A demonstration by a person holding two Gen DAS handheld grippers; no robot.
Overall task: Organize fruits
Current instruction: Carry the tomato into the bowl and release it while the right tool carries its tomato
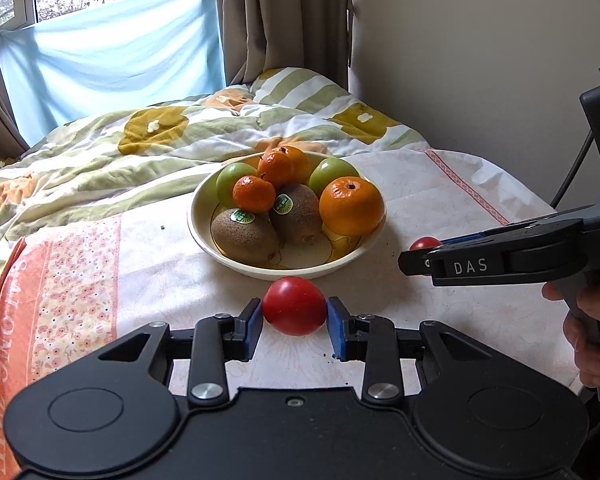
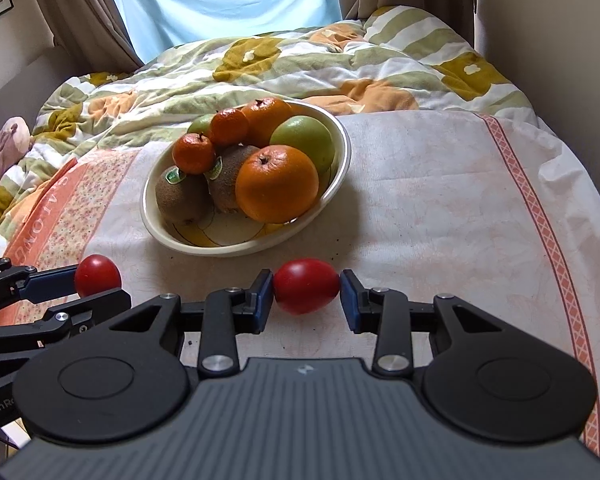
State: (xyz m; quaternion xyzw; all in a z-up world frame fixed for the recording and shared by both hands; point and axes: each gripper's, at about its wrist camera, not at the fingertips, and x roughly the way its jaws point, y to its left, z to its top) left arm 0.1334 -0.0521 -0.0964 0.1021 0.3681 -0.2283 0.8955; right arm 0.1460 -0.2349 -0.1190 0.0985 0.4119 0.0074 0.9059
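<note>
A cream bowl on the cloth-covered table holds oranges, green apples and two kiwis. My left gripper is closed on a red tomato just in front of the bowl; both blue pads touch it. It shows in the right wrist view at the left. My right gripper has a second red tomato between its blue pads, the left pad touching, the right pad at its tip. In the left wrist view that gripper is at the right, with its tomato partly hidden.
The table wears a white and pink floral cloth. Behind it lies a bed with a green, yellow and white quilt. Curtains and a window stand at the back. A wall is on the right.
</note>
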